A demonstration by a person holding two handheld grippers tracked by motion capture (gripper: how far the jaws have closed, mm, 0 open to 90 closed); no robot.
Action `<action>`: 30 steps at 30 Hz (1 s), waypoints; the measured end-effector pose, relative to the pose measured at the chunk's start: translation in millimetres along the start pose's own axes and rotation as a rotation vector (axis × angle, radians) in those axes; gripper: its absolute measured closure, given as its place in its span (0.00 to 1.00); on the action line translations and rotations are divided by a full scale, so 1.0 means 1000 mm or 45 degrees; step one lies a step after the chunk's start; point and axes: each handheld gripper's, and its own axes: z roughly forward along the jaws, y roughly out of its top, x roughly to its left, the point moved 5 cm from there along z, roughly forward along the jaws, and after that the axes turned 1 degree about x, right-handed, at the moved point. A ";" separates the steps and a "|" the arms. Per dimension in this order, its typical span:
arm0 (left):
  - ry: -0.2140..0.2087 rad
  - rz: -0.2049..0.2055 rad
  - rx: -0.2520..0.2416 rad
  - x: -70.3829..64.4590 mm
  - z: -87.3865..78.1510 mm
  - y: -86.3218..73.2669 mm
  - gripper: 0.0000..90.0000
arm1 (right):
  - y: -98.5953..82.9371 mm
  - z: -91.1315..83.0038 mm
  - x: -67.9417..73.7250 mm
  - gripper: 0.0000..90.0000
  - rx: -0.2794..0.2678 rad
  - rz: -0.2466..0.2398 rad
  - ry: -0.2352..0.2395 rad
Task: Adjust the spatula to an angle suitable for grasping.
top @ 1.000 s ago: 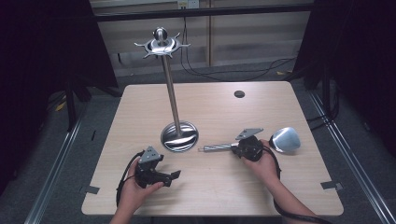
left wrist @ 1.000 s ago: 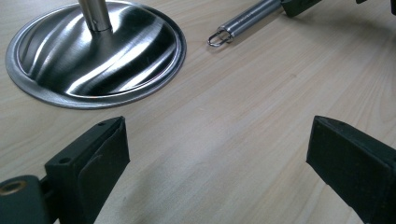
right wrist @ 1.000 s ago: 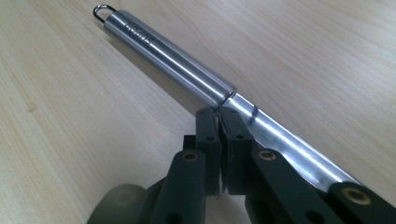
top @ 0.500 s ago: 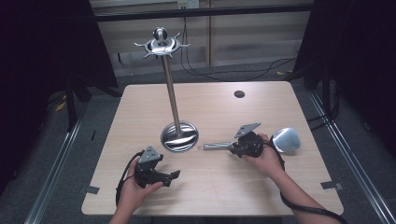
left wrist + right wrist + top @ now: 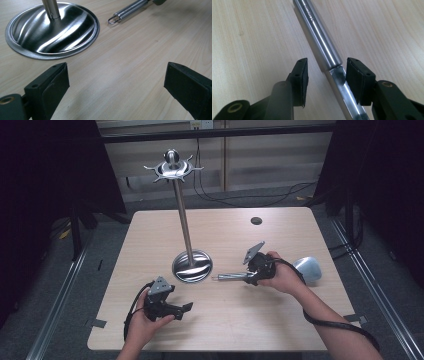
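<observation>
On the pale wooden table (image 5: 310, 235), your right gripper (image 5: 325, 75) straddles the steel ladle handle (image 5: 317, 32) where tube meets flat shank, jaws part-open, one pad touching, not clamped. The ladle lies flat, its ring end just beside the steel hook stand's round base (image 5: 51, 30), likely ready for hanging. Your left gripper (image 5: 116, 82) rests low, wide open, empty, hand wrapped behind it.

Wooden table (image 5: 310, 320) bears stand (image 5: 192, 266) and ladle (image 5: 309, 268).
</observation>
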 end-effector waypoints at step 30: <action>0.008 0.010 0.000 0.002 -0.001 0.001 0.07 | 0.015 0.022 -0.015 0.67 0.224 -0.093 0.131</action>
